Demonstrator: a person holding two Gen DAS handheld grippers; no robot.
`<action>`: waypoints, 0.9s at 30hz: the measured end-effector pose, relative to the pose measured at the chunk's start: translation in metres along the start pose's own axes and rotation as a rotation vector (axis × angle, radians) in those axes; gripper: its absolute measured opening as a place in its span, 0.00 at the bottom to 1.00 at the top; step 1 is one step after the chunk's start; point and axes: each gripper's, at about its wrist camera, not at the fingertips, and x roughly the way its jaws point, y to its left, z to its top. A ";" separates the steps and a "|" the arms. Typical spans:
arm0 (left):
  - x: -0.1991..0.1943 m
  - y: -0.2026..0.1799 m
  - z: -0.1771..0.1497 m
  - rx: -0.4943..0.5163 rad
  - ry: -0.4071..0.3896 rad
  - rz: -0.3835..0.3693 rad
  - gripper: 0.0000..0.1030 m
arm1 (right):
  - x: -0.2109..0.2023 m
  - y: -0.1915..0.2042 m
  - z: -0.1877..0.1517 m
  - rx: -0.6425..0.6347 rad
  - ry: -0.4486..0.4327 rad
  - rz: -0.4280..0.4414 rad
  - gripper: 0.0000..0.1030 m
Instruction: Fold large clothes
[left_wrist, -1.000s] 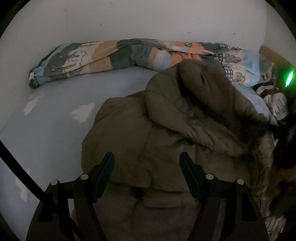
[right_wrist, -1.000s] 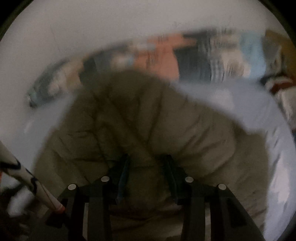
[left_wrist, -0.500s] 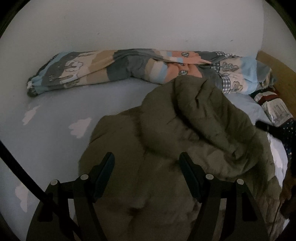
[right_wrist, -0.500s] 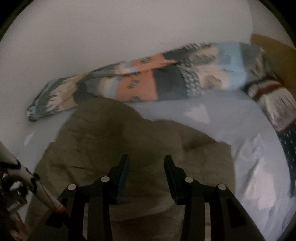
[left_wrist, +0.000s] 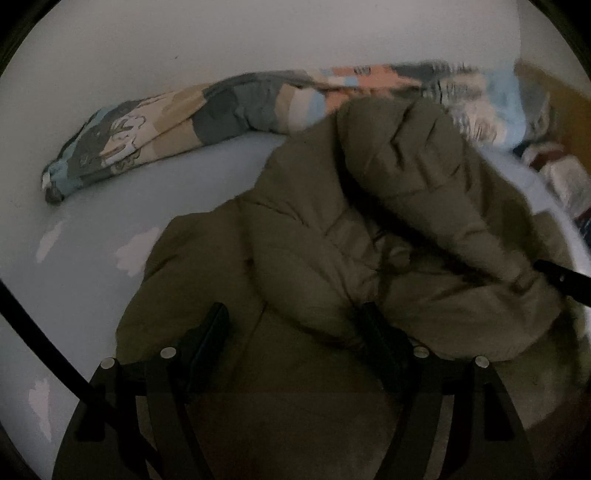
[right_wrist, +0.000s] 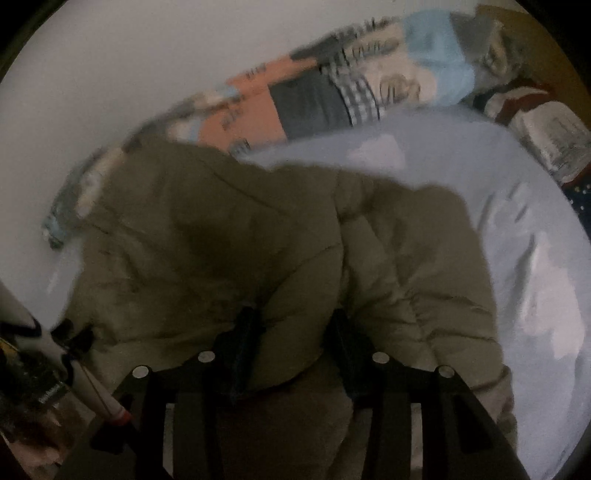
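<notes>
An olive puffer jacket (left_wrist: 332, 240) lies bunched on the bed, one thick part folded over its body. My left gripper (left_wrist: 291, 325) hovers low over its near part, open, with the right fingertip tucked against the edge of a fold. At the right edge of the left wrist view, a black finger (left_wrist: 561, 282) of the other gripper meets the rim of the folded part. In the right wrist view the jacket (right_wrist: 221, 240) fills the middle, and my right gripper (right_wrist: 295, 328) is shut on a puffy fold of it.
A rolled patterned quilt (left_wrist: 184, 122) (right_wrist: 314, 96) lies along the white wall. The light blue cloud-print sheet (left_wrist: 92, 229) (right_wrist: 517, 221) shows left and right of the jacket. More bedding (right_wrist: 546, 125) and a wooden headboard (left_wrist: 554, 92) are at the right. A black cable (left_wrist: 37, 332) crosses the lower left.
The left gripper has come down closer to the jacket. The right gripper has swung and pulled the folded part of the jacket nearer; its view is blurred by motion.
</notes>
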 end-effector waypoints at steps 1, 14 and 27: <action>-0.008 0.003 0.000 -0.016 -0.006 -0.007 0.71 | -0.007 0.006 -0.001 -0.010 -0.018 -0.001 0.44; -0.144 0.015 -0.079 0.025 -0.024 -0.057 0.71 | -0.086 0.077 -0.084 -0.118 0.051 0.001 0.46; -0.207 0.047 -0.239 0.003 0.082 0.033 0.71 | -0.193 0.085 -0.224 -0.122 0.072 0.013 0.52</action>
